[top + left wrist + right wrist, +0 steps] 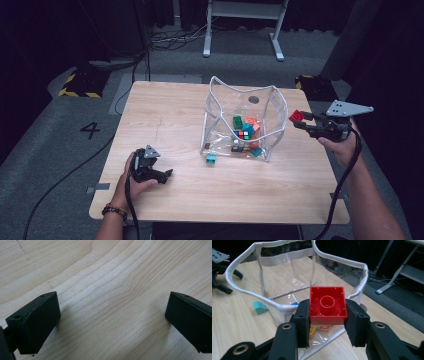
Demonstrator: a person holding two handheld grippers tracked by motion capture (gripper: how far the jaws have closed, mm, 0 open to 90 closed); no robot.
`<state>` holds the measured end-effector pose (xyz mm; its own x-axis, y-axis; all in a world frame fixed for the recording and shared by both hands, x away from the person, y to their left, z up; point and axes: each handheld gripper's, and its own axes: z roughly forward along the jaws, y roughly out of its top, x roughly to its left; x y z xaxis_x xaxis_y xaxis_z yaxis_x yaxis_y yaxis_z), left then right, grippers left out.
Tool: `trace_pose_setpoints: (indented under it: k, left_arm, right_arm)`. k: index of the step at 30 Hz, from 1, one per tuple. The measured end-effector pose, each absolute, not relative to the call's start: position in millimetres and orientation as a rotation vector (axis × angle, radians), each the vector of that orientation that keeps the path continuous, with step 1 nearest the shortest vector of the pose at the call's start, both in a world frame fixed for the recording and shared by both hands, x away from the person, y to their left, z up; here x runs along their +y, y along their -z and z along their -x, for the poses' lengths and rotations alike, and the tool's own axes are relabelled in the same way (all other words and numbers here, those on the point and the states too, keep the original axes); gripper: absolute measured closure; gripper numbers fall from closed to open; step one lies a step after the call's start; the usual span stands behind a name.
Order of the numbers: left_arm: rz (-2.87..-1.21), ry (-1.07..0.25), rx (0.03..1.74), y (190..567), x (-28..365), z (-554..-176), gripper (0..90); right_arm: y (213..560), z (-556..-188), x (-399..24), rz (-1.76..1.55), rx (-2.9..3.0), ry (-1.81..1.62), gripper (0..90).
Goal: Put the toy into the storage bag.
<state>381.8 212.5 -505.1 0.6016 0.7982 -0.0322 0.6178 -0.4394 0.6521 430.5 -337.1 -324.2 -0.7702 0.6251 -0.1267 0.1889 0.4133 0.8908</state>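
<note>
A clear plastic bag with a white rim stands open on the wooden table, with several coloured bricks inside. My right gripper hovers at the bag's right rim, shut on a red brick whose hollow underside faces the camera; the same red brick shows in the high view. My left gripper rests low over the table at the front left, open, with bare wood between its jaws. A teal brick lies on the table just in front of the bag.
The table's right edge lies below my right hand. Beyond the table stand a white desk frame, loose cables on the grey floor and yellow-black marked blocks.
</note>
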Motion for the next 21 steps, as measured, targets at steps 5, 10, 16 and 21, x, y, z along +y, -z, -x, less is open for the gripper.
trace_pose_setpoints:
  k: [5, 10, 16, 21]
  left_arm:
    - [-2.203, -0.373, 1.111, 505.1, 212.6, -381.9, 0.2]
    - [-2.202, -0.374, 1.111, 505.2, 212.5, -381.8, 0.2]
    - [-2.203, -0.372, 1.111, 505.1, 212.6, -381.8, 0.2]
    - [-2.204, -0.372, 1.111, 505.1, 212.6, -381.9, 0.3]
  right_arm:
    - [314.0, -434.9, -335.0, -0.687, 2.214, -1.333, 59.5]
    - [307.7, -438.3, -331.3, -0.681, 2.209, -1.339, 59.5]
    - [301.2, -442.4, -323.2, -0.665, 2.207, -1.35, 59.5]
    - [293.7, -445.8, -310.7, -0.635, 2.222, -1.354, 59.5]
